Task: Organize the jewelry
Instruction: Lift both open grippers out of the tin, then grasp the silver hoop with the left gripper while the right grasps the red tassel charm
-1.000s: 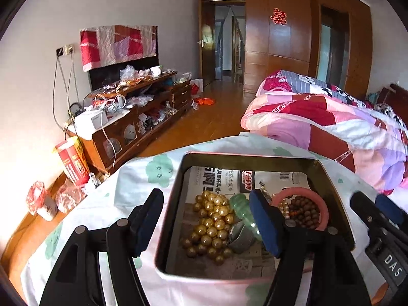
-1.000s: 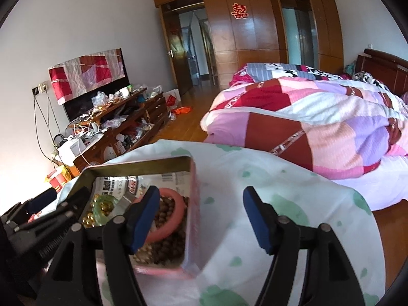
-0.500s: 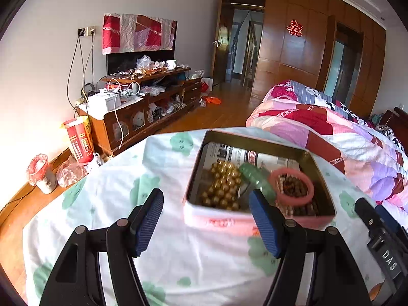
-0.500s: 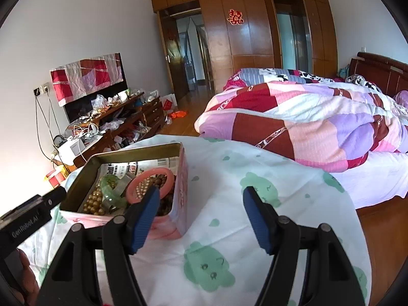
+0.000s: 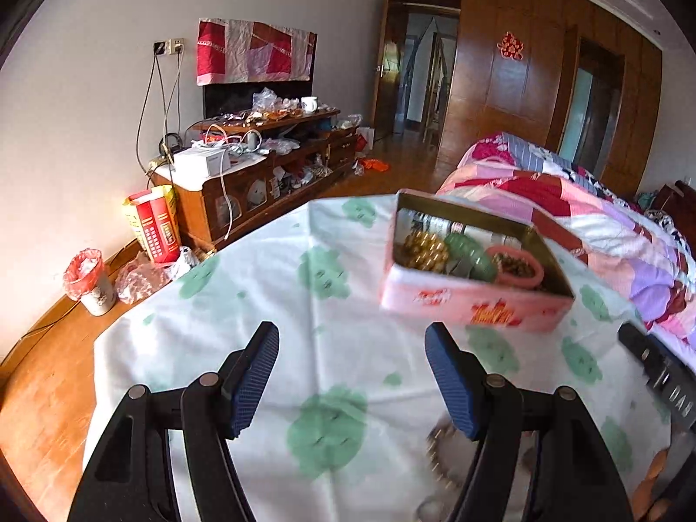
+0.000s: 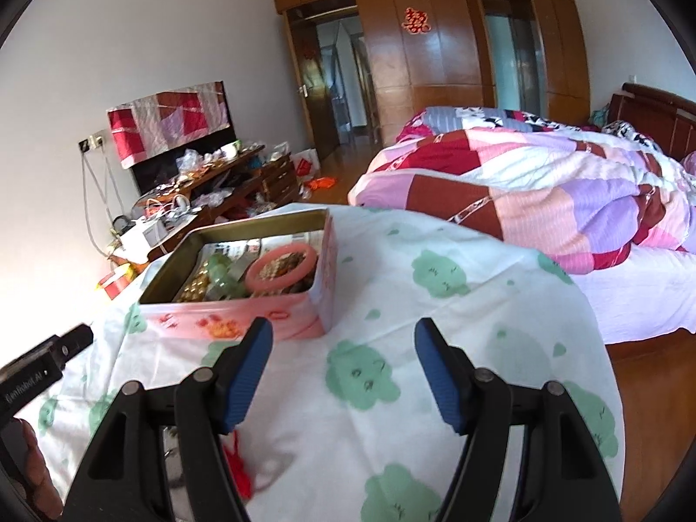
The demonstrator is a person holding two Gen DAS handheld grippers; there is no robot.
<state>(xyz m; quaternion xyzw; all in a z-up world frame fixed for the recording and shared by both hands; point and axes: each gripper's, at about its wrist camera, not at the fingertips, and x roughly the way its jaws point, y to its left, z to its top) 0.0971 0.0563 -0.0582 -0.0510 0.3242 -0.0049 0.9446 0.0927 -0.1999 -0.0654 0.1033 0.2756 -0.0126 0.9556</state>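
Tin: one pink tin [image 5: 474, 304], lid off, sits on the table's white cloth with green blotches [image 5: 330, 348]; in the left wrist view it lies at about 1 o'clock from the left gripper, in the right wrist view at about 11 o'clock from the right gripper.
Jewelry in the tin: one heap of gold beads [image 5: 424, 249], one green bangle [image 5: 472, 254], one pink bangle [image 6: 282, 269] ringed around small brown beads; the beads are too many and too small to count.
Loose pieces: one blurred beaded string [image 5: 439, 448] lies on the cloth under the left gripper's right finger; one red cord [image 6: 237, 463] lies under the right gripper's left finger.
Left gripper: one, left gripper [image 5: 351, 380], pointing down at the cloth at a slant; its two blue pads stand wide apart with only bare cloth between them, gripping nothing.
Right gripper: one, right gripper [image 6: 342, 373], likewise tilted down toward the cloth, just short of the tin's near corner; jaws spread wide, empty.
Hands: part of one hand [image 6: 30, 465] shows at 8 o'clock in the right wrist view, under the left gripper's black body.
Room: one bed with a patchwork quilt [image 6: 543, 191] at 2 o'clock; one cluttered wooden cabinet [image 5: 261, 182] at 11 o'clock.
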